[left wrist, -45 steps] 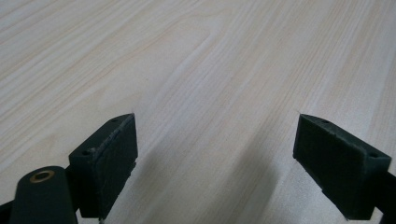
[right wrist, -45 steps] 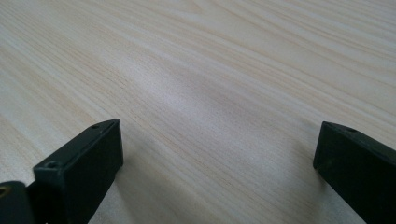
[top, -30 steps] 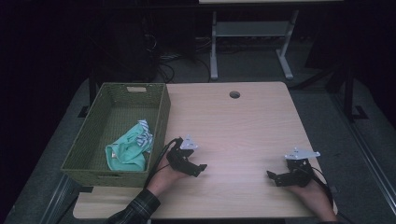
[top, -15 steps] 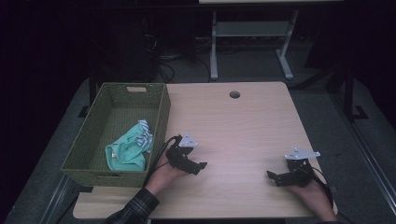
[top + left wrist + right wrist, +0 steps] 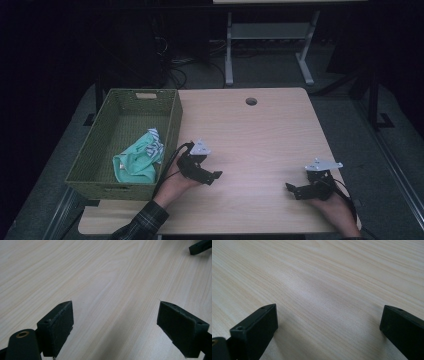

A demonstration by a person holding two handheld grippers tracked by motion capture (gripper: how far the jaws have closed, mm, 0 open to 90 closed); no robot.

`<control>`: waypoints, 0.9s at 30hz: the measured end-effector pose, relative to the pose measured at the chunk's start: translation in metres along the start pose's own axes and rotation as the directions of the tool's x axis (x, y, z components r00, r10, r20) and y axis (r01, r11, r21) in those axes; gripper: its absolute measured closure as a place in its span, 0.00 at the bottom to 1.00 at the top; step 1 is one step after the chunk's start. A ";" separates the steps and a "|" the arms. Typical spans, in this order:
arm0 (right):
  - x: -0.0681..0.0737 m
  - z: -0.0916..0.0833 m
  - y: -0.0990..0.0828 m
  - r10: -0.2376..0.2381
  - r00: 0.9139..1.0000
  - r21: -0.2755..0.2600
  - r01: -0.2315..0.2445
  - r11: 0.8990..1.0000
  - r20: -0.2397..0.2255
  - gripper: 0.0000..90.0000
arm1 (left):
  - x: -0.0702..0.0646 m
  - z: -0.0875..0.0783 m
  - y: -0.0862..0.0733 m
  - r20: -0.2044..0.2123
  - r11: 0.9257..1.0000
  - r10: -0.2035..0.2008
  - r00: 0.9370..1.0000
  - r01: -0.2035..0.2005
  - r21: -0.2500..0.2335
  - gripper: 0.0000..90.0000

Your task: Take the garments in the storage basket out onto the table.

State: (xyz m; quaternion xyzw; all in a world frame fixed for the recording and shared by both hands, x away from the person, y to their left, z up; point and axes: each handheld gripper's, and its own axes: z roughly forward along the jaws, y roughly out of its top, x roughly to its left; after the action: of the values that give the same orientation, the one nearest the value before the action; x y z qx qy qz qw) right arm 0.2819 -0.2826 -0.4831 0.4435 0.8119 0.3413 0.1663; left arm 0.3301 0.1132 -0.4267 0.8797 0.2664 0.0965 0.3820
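**Op A:** While I'm watching the high view, I'm holding the left gripper (image 5: 212,176) low over the desk (image 5: 260,135), near its front left part, just beside the green basket (image 5: 100,150). Its jaws are standing wide apart, gripping nothing; in the left gripper view I'm seeing only bare wood grain between them.

**Op B:** And the right gripper?

**Op A:** I'm keeping the right gripper (image 5: 292,189) close to the desk's front right corner, jaws pointing toward the left one. They are also gaping wide, with nothing between them. In the left gripper view a black tip of it is showing at the top right.

**Op B:** Where is the cloth lying?

**Op A:** I'm seeing the mint-green cloth (image 5: 137,162) crumpled inside the basket, toward its front right, against the wall nearest the left gripper. A striped patch is showing on its upper fold. The basket is sitting at the desk's left edge, hanging partly over it. Neither gripper is touching the cloth or the basket.
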 end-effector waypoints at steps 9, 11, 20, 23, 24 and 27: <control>0.000 0.000 0.000 0.000 1.000 0.000 0.000 1.000 0.000 0.01 | 0.001 -0.006 0.006 0.012 1.000 0.005 1.000 -0.005 -0.011 0.14; 0.000 0.000 0.000 -0.002 1.000 0.000 0.002 1.000 0.000 0.01 | 0.001 -0.006 0.007 0.012 1.000 0.004 1.000 -0.004 -0.017 0.15; 0.000 0.000 0.000 0.000 1.000 -0.001 0.000 1.000 0.000 0.01 | 0.001 -0.011 0.012 0.027 1.000 0.007 1.000 -0.006 -0.028 0.15; 0.000 0.000 0.000 0.000 1.000 -0.001 0.000 1.000 0.000 0.01 | 0.001 -0.013 0.015 0.027 0.999 0.014 1.000 -0.013 -0.029 0.15; 0.000 0.000 0.000 0.000 1.000 -0.001 0.000 1.000 0.000 0.01 | 0.001 -0.014 0.016 0.029 1.000 0.011 1.000 -0.010 -0.030 0.15; 0.000 0.000 0.000 0.000 1.000 0.000 0.000 1.000 0.000 0.01 | 0.002 -0.016 0.018 0.032 0.999 0.021 0.999 -0.020 -0.031 0.15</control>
State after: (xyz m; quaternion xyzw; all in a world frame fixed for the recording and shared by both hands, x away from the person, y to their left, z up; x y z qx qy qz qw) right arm 0.2819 -0.2826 -0.4832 0.4433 0.8119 0.3414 0.1666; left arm 0.3326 0.1138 -0.4020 0.8778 0.2496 0.0903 0.3987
